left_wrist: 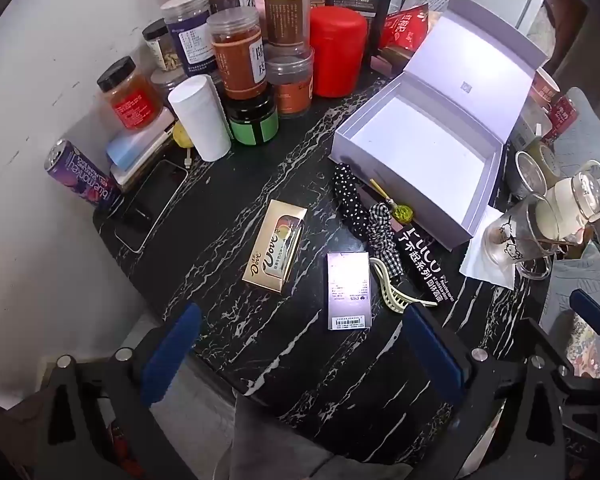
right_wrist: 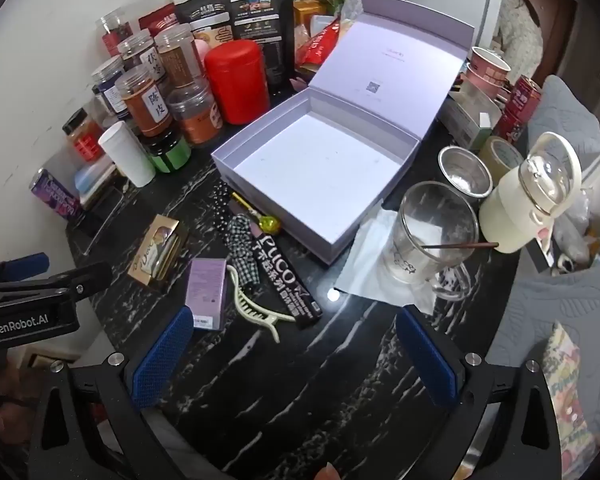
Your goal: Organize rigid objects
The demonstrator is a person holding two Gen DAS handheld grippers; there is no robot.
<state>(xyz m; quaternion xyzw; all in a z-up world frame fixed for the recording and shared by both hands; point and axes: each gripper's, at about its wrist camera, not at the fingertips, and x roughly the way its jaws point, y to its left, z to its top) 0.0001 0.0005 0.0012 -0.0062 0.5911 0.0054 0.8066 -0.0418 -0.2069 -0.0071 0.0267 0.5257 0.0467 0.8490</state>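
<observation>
An open, empty lavender gift box [left_wrist: 420, 148] [right_wrist: 316, 172] sits on the black marble table [left_wrist: 228, 216] [right_wrist: 340, 360]. In front of it lie a gold Dove chocolate box [left_wrist: 276, 246] [right_wrist: 156, 254], a small purple carton [left_wrist: 349, 290] [right_wrist: 206, 292], a cream hair claw [left_wrist: 396, 294] [right_wrist: 256, 308], a black PUCO box [left_wrist: 422, 262] [right_wrist: 286, 276], a checked scrunchie [left_wrist: 382, 232] [right_wrist: 244, 246] and a dotted scrunchie [left_wrist: 346, 192]. My left gripper [left_wrist: 304, 352] is open and empty above the near table edge; it also shows at the left of the right wrist view [right_wrist: 32, 276]. My right gripper [right_wrist: 296, 360] is open and empty.
Several jars, a red canister [left_wrist: 338, 52] [right_wrist: 238, 80] and a white tube [left_wrist: 200, 120] crowd the back left. A phone [left_wrist: 148, 204] and a purple can [left_wrist: 80, 178] lie at left. Glass cups [right_wrist: 432, 228], a metal strainer [right_wrist: 464, 172] and a cream bottle [right_wrist: 528, 196] stand at right.
</observation>
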